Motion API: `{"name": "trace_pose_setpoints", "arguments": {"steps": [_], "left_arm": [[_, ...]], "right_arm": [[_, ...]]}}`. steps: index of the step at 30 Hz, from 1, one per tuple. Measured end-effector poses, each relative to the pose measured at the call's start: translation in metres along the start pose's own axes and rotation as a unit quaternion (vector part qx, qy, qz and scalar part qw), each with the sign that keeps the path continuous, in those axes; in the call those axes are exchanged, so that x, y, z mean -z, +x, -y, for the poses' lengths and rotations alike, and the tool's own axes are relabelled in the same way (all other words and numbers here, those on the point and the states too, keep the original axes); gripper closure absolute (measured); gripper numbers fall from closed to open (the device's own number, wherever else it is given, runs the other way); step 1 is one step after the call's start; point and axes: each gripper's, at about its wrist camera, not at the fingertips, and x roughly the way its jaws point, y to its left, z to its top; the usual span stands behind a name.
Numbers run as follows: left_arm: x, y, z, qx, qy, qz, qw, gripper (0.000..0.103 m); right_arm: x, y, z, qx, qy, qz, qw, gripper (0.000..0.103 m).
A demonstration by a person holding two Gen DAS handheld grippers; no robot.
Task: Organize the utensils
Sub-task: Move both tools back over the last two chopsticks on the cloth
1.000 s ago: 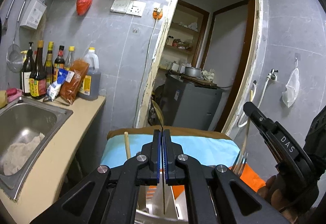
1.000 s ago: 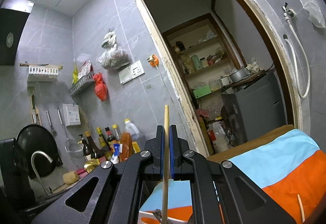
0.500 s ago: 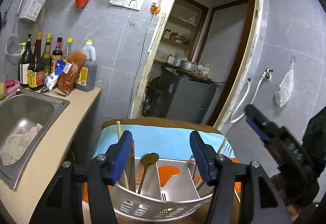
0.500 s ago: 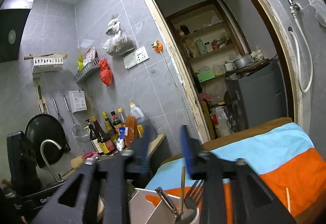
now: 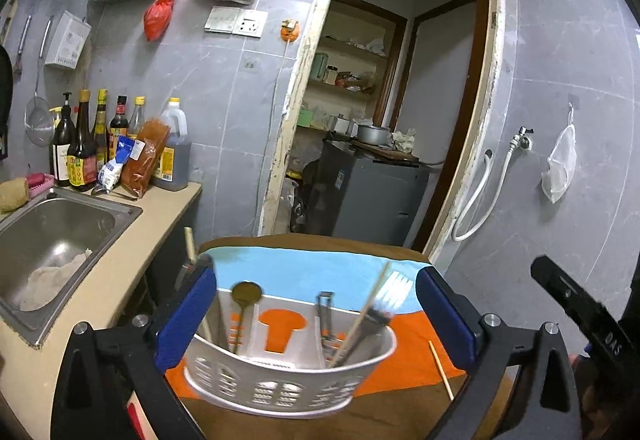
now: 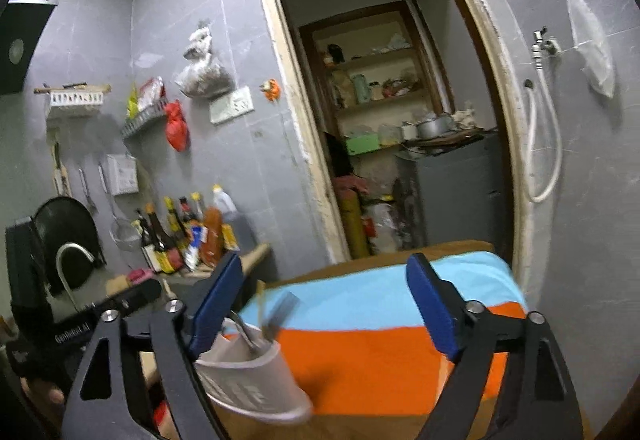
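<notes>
A white slotted utensil basket [image 5: 288, 372] stands on the blue and orange cloth [image 5: 304, 272]. It holds a brass spoon [image 5: 246, 294], a chopstick [image 5: 191, 246] at its left end, and a fork with another chopstick [image 5: 374, 316] on the right. One loose chopstick [image 5: 440, 370] lies on the cloth. My left gripper [image 5: 316, 274] is behind the basket, jaws opening wide, nothing pressed between the pads. My right gripper [image 6: 324, 258] is also opening and holds nothing. From the right wrist view the basket [image 6: 248, 376] sits low left, its utensils blurred.
Left of the cloth-covered table are a steel sink [image 5: 60, 236] and a beige counter with several sauce bottles [image 5: 84, 152]. A doorway [image 5: 400, 120] opens behind the table. A white hose [image 5: 476, 200] hangs on the right wall. The right gripper's body [image 5: 576, 312] fills the right edge.
Both grippers went from shut to wide open. The left let go of the brass spoon and the right of a chopstick; both now stand in the basket. Both grippers drew back.
</notes>
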Motion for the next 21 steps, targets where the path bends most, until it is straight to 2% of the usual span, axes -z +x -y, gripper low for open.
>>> {"name": "trace_pose_setpoints", "arguments": {"steps": [4, 14, 21], "left_arm": [[0.008, -0.004, 0.025, 0.004, 0.010, 0.002, 0.9999, 0.002], [0.032, 0.005, 0.084, 0.028, 0.053, -0.021, 0.9980, 0.002], [0.050, 0.013, 0.116, 0.036, 0.068, -0.044, 0.9960, 0.002]], "right_arm": [[0.002, -0.019, 0.024, 0.026, -0.003, -0.015, 1.000, 0.011], [0.018, -0.052, 0.099, 0.103, 0.034, -0.060, 0.992, 0.009], [0.032, -0.063, 0.133, 0.135, 0.046, -0.090, 0.986, 0.009]]}}
